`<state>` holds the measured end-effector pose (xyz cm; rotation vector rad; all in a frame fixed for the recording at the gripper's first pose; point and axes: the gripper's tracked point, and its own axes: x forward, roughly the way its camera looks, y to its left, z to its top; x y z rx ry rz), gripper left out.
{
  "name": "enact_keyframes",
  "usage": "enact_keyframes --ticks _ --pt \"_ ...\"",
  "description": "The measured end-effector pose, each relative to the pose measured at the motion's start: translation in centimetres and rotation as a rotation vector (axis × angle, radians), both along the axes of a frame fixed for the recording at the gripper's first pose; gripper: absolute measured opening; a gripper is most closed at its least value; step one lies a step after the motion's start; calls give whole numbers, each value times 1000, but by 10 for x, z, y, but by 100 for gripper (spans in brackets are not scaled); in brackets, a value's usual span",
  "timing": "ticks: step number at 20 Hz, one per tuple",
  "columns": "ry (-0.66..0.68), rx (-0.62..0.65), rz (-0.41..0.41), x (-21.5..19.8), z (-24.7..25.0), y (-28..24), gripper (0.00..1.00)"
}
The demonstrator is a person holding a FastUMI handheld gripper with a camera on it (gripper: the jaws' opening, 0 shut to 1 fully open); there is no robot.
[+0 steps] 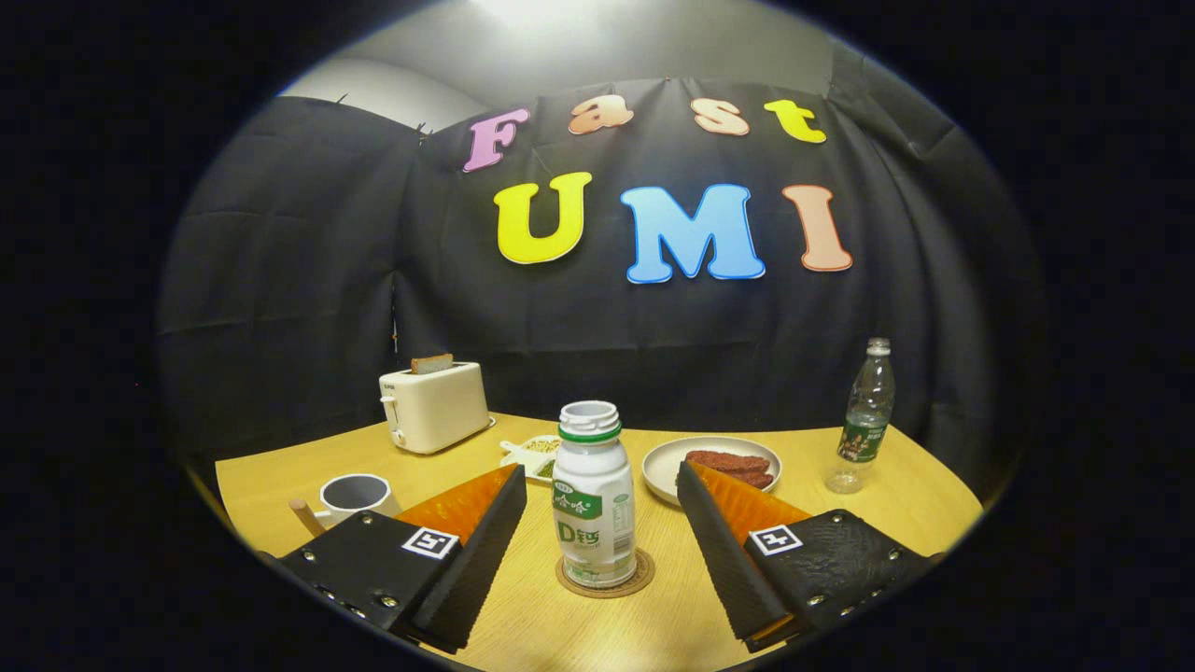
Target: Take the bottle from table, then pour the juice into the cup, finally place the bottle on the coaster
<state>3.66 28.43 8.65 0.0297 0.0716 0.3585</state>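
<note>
A white juice bottle with a green label and no cap stands upright on a round cork coaster. It sits between my two fingers with a clear gap on each side. My gripper is open and touches nothing. A white cup with a wooden handle stands on the table to the left, just beyond my left finger.
On the wooden table, a white toaster holding a slice of bread stands at the back left. A small dish and a plate with dark food lie behind the bottle. A clear water bottle stands at the right.
</note>
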Motion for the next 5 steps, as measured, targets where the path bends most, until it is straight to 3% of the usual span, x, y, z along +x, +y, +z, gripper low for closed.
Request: enact_keyframes --ticks 5 --pt "-35 -5 -43 -12 23 -36 98"
